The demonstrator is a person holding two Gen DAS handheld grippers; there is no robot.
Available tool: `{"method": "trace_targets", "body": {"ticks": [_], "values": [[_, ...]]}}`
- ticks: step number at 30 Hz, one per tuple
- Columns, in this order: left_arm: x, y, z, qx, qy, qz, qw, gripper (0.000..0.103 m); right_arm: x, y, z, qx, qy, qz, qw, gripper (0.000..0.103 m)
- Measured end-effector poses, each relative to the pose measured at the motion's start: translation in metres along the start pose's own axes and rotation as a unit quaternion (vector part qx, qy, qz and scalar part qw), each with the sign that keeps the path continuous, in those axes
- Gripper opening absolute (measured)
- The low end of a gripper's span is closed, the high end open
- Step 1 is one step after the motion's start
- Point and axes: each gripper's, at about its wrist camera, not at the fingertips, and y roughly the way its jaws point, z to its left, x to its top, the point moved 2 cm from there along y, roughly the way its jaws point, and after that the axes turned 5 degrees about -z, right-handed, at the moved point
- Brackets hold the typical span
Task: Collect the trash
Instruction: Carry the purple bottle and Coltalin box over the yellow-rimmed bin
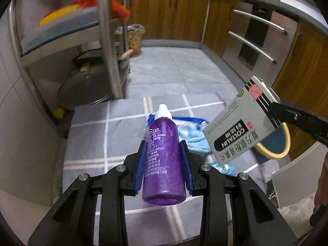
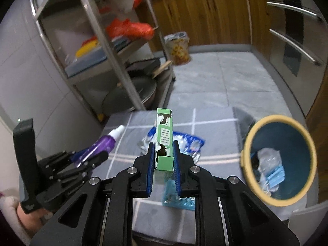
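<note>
Above the grey checked mat point(image 1: 123, 135), the left gripper point(image 1: 164, 153) clamps a purple plastic bottle point(image 1: 164, 160), the right gripper point(image 2: 164, 153) a green-edged cardboard box point(image 2: 164, 137), beside the open blue yellow-rimmed bin point(image 2: 264, 127), its far rim cut off behind the box in the left view.

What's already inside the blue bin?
Inside the blue bin: crumpled clear plastic and a light blue face mask. Anything beneath them is covered.

"COLTALIN" on the medicine box point(image 1: 239, 121)

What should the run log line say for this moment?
left gripper: shut on purple plastic bottle | right gripper: shut on green cardboard box | blue bin: right
</note>
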Motion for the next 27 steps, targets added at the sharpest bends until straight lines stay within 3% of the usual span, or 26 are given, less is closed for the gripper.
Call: {"method": "trace_targets", "body": {"ticks": [11,19,23,27], "values": [[0.015,0.008,-0.057,-0.058,0.047,-0.015,0.9971,0.032,0.032,-0.039,-0.092,-0.072,0.06,-0.041,0.995,0.018],[0.024,0.008,-0.098,-0.097,0.109,-0.024,0.989,0.032,0.041,-0.048,-0.158,-0.127,0.109,-0.057,0.984,0.018],[0.044,0.008,-0.1,-0.113,0.12,-0.03,0.9859,0.032,0.048,-0.052,-0.178,-0.156,0.119,-0.069,0.978,0.018],[0.072,0.012,-0.098,-0.112,0.123,-0.037,0.9853,0.032,0.056,-0.053,-0.192,-0.187,0.089,-0.069,0.976,0.018]]}}
